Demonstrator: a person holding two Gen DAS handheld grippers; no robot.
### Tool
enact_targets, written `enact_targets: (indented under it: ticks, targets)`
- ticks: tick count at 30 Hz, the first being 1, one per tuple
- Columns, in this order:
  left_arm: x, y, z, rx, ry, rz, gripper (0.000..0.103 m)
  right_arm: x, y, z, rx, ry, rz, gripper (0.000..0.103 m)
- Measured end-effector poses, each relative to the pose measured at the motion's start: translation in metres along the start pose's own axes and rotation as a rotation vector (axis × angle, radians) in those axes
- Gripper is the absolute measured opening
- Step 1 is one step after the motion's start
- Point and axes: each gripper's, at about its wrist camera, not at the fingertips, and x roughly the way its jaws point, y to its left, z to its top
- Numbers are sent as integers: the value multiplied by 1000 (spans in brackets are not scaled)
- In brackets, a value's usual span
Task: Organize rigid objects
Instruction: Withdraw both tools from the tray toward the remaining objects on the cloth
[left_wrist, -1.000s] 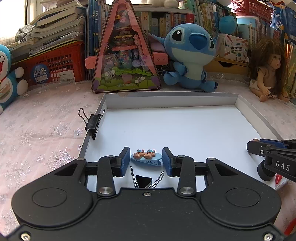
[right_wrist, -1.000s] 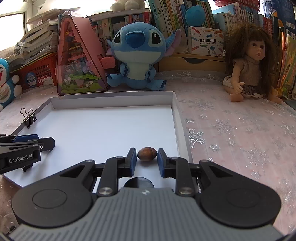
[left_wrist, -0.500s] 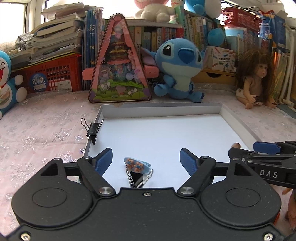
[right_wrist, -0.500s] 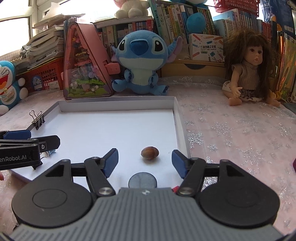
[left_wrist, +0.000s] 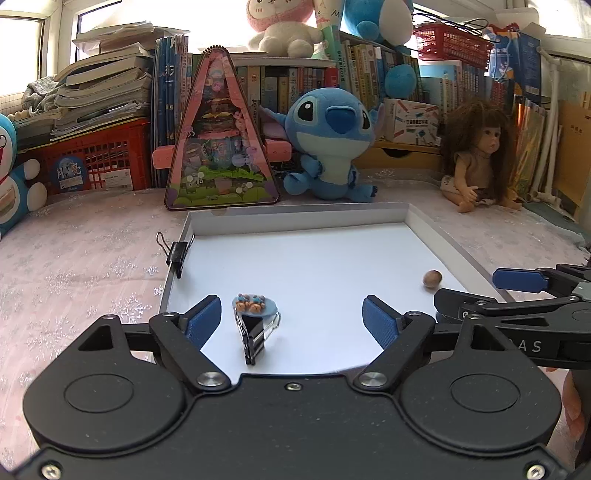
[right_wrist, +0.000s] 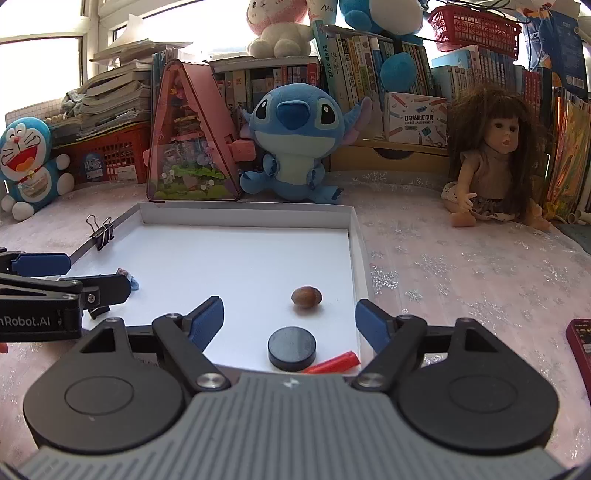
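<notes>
**Clip and nut lie free in the tray**

Clip (left_wrist: 255, 325) with a blue charm lies near the tray's (left_wrist: 295, 216) near-left corner; the nut (right_wrist: 306, 296) lies by its right edge, a black disc (right_wrist: 292, 348) and red cap (right_wrist: 332, 363) nearer. Left hand-held gripper (left_wrist: 291, 319) and right hand-held gripper (right_wrist: 290, 319) have both just been opening; their jaws stand wide apart, touching nothing. A binder clip (left_wrist: 177, 253) grips the tray's left edge

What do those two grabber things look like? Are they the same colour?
Nearly. The left gripper has a plain black body with two round bulges, black linkage arms with silver screws, and blue ribbed pads. The right gripper has the same black arms and blue pads, but its middle is ribbed grey. White lettering is printed on each gripper's side. No cables or sleeves show.
</notes>
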Motion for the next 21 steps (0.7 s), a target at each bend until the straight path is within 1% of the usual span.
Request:
enact_targets:
  ticks: [11, 21]
  targets:
    - [-26, -3, -14, 14, -10, -35, 83, -20, 1, -11, -10, -18, 14, 89]
    - [-39, -4, -28, 11, -2, -44, 83, -36, 4, -20, -21, -41, 13, 90]
